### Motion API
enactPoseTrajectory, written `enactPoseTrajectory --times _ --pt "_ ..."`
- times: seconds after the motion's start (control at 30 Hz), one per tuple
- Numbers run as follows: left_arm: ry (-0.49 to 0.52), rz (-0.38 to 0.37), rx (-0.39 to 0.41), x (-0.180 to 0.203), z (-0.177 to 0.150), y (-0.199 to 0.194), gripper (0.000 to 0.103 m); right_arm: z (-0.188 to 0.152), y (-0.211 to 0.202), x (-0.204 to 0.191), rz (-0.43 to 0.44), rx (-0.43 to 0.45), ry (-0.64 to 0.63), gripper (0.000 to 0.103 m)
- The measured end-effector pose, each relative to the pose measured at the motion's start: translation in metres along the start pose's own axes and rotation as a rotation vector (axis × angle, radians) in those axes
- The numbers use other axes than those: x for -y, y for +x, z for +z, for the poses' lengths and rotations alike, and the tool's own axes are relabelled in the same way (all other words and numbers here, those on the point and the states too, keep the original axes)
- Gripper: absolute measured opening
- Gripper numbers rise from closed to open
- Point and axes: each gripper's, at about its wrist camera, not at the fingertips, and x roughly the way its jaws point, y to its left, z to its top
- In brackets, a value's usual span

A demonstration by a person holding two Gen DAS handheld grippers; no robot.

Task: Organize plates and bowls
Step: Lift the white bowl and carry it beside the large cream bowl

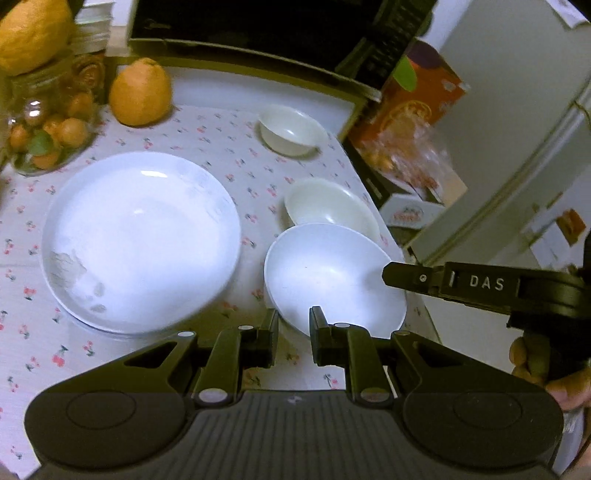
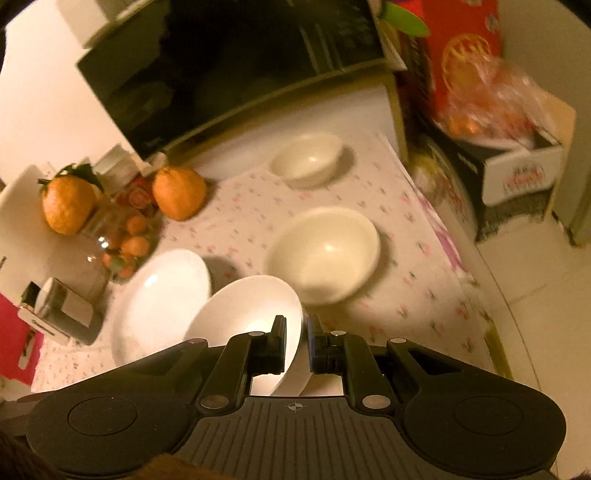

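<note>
Plates and bowls sit spread over the flowered table [image 1: 207,140], and the risks run left to right. At far left a glass jar of small oranges [image 1: 44,129] and a loose orange [image 1: 140,92] stand just behind the large white plate [image 1: 140,240]. A wide swing of an arm could knock the jar or roll the fruit onto the dishes.

The left gripper [image 1: 293,328] hovers low between the plate and the held white bowl [image 1: 332,280]; its jaws are nearly closed and nothing is between them. Should it drop further, the right jaw could strike the bowl's near rim.

That bowl is tilted and hangs from the right gripper [image 2: 299,332], whose jaws are clamped on its rim — one inside, one outside. It is a thin-edge grip on smooth, glazed ware, so the bowl could pivot or slip out, more so if it bumps anything. It looks to overlap the near rim of the cream bowl [image 1: 328,206] behind it, though I cannot tell whether they touch. Lowered off-centre for nesting, rim could clip rim and chip, or push the cream bowl rightwards.

That matters — the cream bowl sits near the table's right edge, with floor beyond. The small far bowl [image 1: 290,131] stands well apart, near the dark appliance [image 1: 240,33], and seems in no danger.
</note>
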Motion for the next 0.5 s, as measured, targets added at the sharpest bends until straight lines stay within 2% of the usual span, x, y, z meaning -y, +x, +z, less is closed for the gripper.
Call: enactPoseTrajectory --times 0.27,0.5 --pt "0.029 -0.039 -0.043 0.008 -0.009 0.012 0.016 -0.010 0.002 0.023 -0.037 -0.062 0.039 0.012" --pt "0.052 -0.051 -0.074 0.012 -0.015 0.017 0.016 -0.010 0.002 0.030 -0.043 -0.070 0.067 0.012"
